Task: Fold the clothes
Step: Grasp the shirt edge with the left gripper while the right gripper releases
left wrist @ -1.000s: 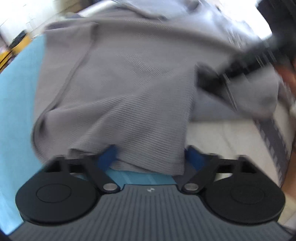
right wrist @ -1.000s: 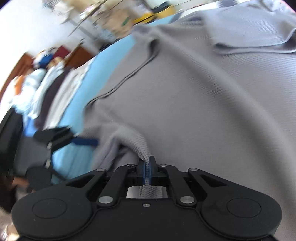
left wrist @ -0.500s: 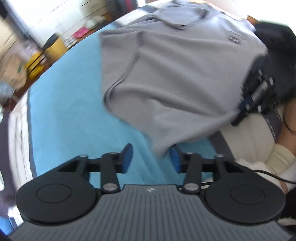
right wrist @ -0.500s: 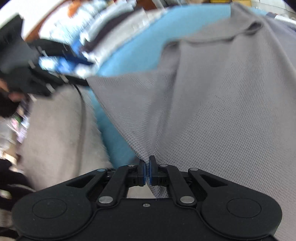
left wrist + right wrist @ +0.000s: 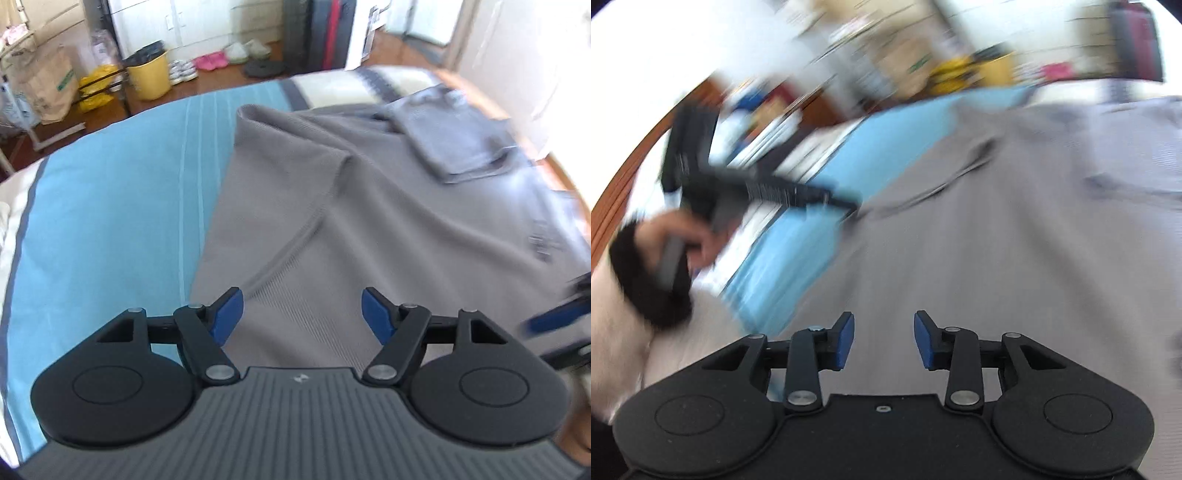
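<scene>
Blue bedding (image 5: 110,206) covers the bed, and a grey knit sweater (image 5: 369,229) lies spread across it, with a smaller folded grey garment (image 5: 454,140) on its far side. Left gripper (image 5: 302,310) hangs above the sweater, its fingers having just been opening, nothing between them. Right gripper (image 5: 884,339) likewise, fingers just parted and empty over the grey cloth.

Motion-blurred left hand (image 5: 683,240) and shelves (image 5: 886,55); clutter unreadable.
</scene>
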Tool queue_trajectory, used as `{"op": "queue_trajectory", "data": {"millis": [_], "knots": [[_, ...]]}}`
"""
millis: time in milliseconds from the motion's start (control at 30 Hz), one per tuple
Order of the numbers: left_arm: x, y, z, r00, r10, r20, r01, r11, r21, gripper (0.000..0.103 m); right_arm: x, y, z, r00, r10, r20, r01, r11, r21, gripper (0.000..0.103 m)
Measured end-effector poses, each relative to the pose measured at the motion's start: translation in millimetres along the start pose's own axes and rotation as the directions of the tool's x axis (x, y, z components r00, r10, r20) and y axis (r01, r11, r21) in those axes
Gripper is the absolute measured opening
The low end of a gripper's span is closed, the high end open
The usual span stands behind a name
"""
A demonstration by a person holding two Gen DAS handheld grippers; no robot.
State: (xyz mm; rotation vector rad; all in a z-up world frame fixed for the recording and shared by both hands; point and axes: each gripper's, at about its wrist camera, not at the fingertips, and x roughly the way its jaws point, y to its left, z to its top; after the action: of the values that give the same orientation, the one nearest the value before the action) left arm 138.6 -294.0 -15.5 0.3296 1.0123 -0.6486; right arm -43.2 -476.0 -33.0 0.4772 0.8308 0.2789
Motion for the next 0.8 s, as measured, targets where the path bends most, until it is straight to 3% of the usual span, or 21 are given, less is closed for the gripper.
{"op": "queue_trajectory", "data": {"millis": [67, 167, 233, 333, 433, 467, 567, 633, 667, 800], "knots": [[31.6, -7.0, 11.3, 1.000, -0.018, 0.003, 0.018, 0.999, -0.043, 0.071, -17.6, -29.1, 9.2, 0.995, -0.074, 0.073, 0.069, 0.995, 0.069, 0.049], [58.6, 4.0, 22.7, 0.992, -0.061, 0.112, 0.077, 0.986, -0.147, 0.071, -32.1, -76.8, 20.4, 0.973, -0.190, 0.127, 0.163, 0.966, 0.201, 0.049], [68.8, 16.9, 26.8, 0.987, -0.047, 0.153, 0.079, 0.975, -0.210, 0.071, -39.0, -107.2, 22.6, 0.964, -0.220, 0.149, 0.165, 0.935, 0.313, 0.049], [77.3, 27.5, 22.0, 0.992, -0.035, 0.123, 0.058, 0.981, -0.186, 0.071, -32.9, -130.6, 14.9, 0.958, -0.230, 0.172, 0.141, 0.899, 0.415, 0.049], [85.3, 32.2, 15.8, 0.995, -0.087, 0.057, 0.094, 0.985, -0.146, 0.072, -18.2, -128.3, 21.6, 0.936, -0.311, 0.166, 0.227, 0.892, 0.390, 0.049], [88.3, 31.4, 15.1, 0.994, -0.095, 0.045, 0.100, 0.987, -0.127, 0.078, -15.2, -127.0, 24.9, 0.926, -0.338, 0.170, 0.258, 0.893, 0.369, 0.049], [97.2, 12.0, 14.0, 1.000, -0.008, 0.000, 0.008, 1.000, 0.027, 0.103, -13.7, -128.3, 30.4, 0.893, -0.408, 0.188, 0.335, 0.884, 0.327, 0.052], [100.5, 3.6, 16.6, 0.998, 0.058, 0.011, -0.059, 0.993, 0.099, 0.103, -14.1, -132.9, 35.4, 0.874, -0.448, 0.191, 0.369, 0.865, 0.340, 0.068], [101.3, 3.5, 19.3, 0.997, 0.078, 0.022, -0.080, 0.991, 0.105, 0.103, -16.5, -138.2, 34.4, 0.875, -0.445, 0.189, 0.358, 0.859, 0.366, 0.068], [105.2, 19.5, 26.1, 0.976, 0.184, 0.119, -0.193, 0.979, 0.070, 0.085, -9.6, -158.0, 26.0, 0.908, -0.387, 0.159, 0.278, 0.843, 0.461, 0.068]]}}
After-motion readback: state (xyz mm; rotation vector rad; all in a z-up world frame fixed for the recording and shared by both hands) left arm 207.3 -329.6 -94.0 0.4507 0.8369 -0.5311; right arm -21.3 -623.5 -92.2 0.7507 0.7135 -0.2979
